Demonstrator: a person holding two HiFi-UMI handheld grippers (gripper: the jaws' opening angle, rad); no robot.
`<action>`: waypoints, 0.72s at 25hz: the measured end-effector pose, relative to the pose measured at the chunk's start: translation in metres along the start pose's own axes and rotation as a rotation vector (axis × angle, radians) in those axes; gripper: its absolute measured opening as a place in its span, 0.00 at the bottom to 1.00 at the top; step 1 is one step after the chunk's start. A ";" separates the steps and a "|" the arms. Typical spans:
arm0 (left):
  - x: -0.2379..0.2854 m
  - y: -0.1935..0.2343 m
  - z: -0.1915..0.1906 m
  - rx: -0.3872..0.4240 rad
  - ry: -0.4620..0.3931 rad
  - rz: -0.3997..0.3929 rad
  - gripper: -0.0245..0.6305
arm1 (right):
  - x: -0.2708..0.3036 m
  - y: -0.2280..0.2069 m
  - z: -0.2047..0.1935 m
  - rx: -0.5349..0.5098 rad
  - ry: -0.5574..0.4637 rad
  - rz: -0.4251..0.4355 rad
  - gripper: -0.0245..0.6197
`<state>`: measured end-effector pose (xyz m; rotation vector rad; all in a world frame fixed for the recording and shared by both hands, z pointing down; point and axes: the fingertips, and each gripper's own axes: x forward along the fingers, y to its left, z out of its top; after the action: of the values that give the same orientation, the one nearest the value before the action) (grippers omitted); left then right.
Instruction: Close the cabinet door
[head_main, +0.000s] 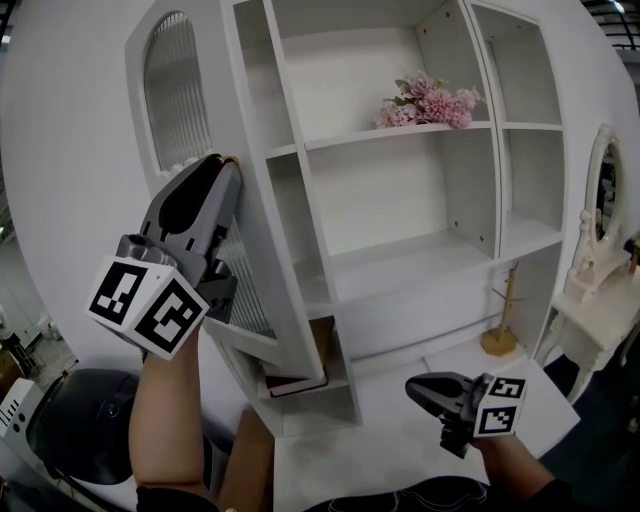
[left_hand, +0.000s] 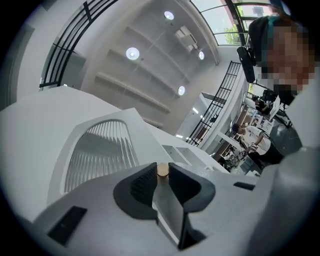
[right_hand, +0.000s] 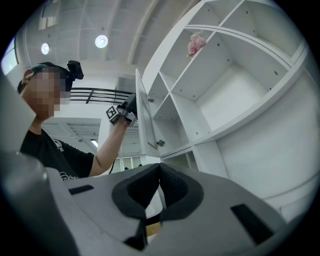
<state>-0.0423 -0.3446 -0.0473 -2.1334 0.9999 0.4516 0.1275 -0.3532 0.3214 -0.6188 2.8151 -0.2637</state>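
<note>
The white cabinet door (head_main: 272, 300), with ribbed glass, stands swung out from the shelving cabinet (head_main: 400, 200). My left gripper (head_main: 222, 166) is raised at the door's upper edge, shut on its small round knob (left_hand: 162, 170), which sits between the pad tips. The door's thin edge (left_hand: 170, 210) runs down between the jaws. From the right gripper view the door (right_hand: 142, 120) shows edge-on with the left gripper (right_hand: 122, 113) on it. My right gripper (head_main: 414, 386) hangs low in front of the cabinet's base, shut (right_hand: 160, 167) with nothing in it.
Pink flowers (head_main: 430, 100) lie on an upper shelf. A wooden stand (head_main: 500, 322) is on the floor at the right, next to a white dressing table (head_main: 590, 290) with a mirror. A brown box (head_main: 322, 345) sits in a low compartment. A dark round object (head_main: 80, 425) lies lower left.
</note>
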 end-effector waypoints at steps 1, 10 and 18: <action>0.002 0.000 -0.002 0.008 0.003 0.004 0.15 | -0.002 -0.002 0.001 -0.001 0.001 -0.002 0.05; 0.023 -0.002 -0.019 0.070 0.031 0.039 0.15 | -0.013 -0.019 0.008 -0.003 -0.005 -0.006 0.05; 0.042 0.000 -0.036 0.105 0.061 0.063 0.15 | -0.021 -0.035 0.011 0.009 -0.009 -0.003 0.05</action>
<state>-0.0152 -0.3927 -0.0473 -2.0374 1.1037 0.3590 0.1623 -0.3773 0.3232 -0.6208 2.8029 -0.2725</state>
